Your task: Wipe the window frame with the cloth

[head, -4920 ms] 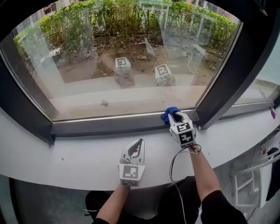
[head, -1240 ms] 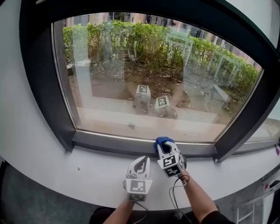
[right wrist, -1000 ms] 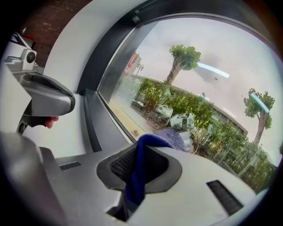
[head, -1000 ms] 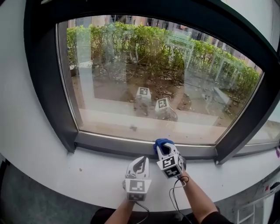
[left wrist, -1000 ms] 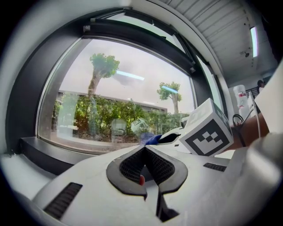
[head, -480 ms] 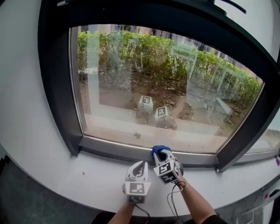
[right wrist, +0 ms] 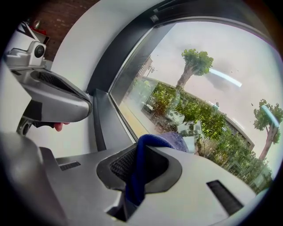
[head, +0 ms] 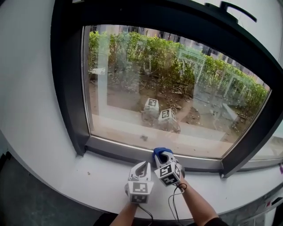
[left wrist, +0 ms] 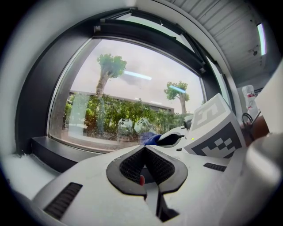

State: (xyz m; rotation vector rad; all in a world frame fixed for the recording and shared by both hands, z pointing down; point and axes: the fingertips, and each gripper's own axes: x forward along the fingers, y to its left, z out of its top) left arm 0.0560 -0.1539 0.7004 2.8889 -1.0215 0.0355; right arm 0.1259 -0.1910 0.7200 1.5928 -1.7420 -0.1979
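A blue cloth (head: 158, 151) is pinched in my right gripper (head: 163, 155), which is shut on it and presses it against the lower rail of the dark window frame (head: 115, 149). In the right gripper view the cloth (right wrist: 141, 167) runs between the closed jaws, beside the glass. My left gripper (head: 142, 166) rests over the white sill just left of the right one, shut with nothing in it. The left gripper view shows its jaws (left wrist: 144, 152) closed, with the cloth (left wrist: 154, 139) and the right gripper ahead.
A white curved sill (head: 66, 174) runs below the frame. The frame's dark left upright (head: 68, 84) and right upright (head: 256, 128) bound the glass pane (head: 163, 88). Hedges and garden lie outside. A handle (head: 236, 9) sits on the top rail.
My right gripper and the cloth have slid left along the lower rail since the earliest frame. The head view has tilted up, showing more of the window. My left gripper has moved closer to the right one.
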